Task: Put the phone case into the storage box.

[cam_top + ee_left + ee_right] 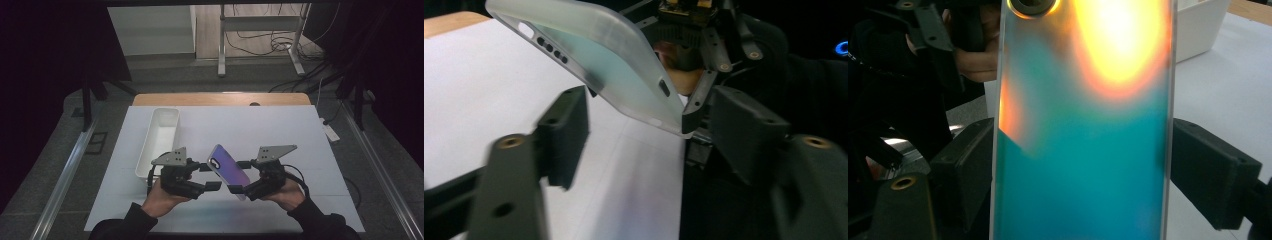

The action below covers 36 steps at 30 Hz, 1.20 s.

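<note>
One white tray sits on the table, nothing visible inside. One phone is held tilted, right of the tray, clamped by the right gripper. The left gripper has its jaws apart beside the phone, not pressing it.

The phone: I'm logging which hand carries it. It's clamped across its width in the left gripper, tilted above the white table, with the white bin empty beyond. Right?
Not quite: the right gripper clamps the phone, as the right gripper view shows. The left gripper stands open beside it. The rest holds: tilted above the table, white bin empty.
</note>
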Each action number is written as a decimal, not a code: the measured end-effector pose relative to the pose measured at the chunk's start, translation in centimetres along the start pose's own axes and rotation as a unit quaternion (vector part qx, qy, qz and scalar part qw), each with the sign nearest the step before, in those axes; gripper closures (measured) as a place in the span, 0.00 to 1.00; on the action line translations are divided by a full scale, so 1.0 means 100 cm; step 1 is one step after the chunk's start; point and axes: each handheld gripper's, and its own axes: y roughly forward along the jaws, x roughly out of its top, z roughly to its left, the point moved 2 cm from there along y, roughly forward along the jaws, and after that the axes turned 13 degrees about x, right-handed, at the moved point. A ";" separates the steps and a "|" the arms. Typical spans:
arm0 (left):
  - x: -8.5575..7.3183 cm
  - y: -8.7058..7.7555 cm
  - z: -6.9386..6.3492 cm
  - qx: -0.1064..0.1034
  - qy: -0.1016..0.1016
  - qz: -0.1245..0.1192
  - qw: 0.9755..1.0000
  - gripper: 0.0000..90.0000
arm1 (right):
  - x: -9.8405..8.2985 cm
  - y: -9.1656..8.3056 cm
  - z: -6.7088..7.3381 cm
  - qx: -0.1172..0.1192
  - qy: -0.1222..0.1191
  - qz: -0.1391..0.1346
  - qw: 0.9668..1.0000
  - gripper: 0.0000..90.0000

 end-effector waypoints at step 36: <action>-0.002 0.007 0.002 -0.112 0.008 0.014 0.994 0.94 | -0.002 0.004 0.000 0.051 0.007 0.002 0.999 0.19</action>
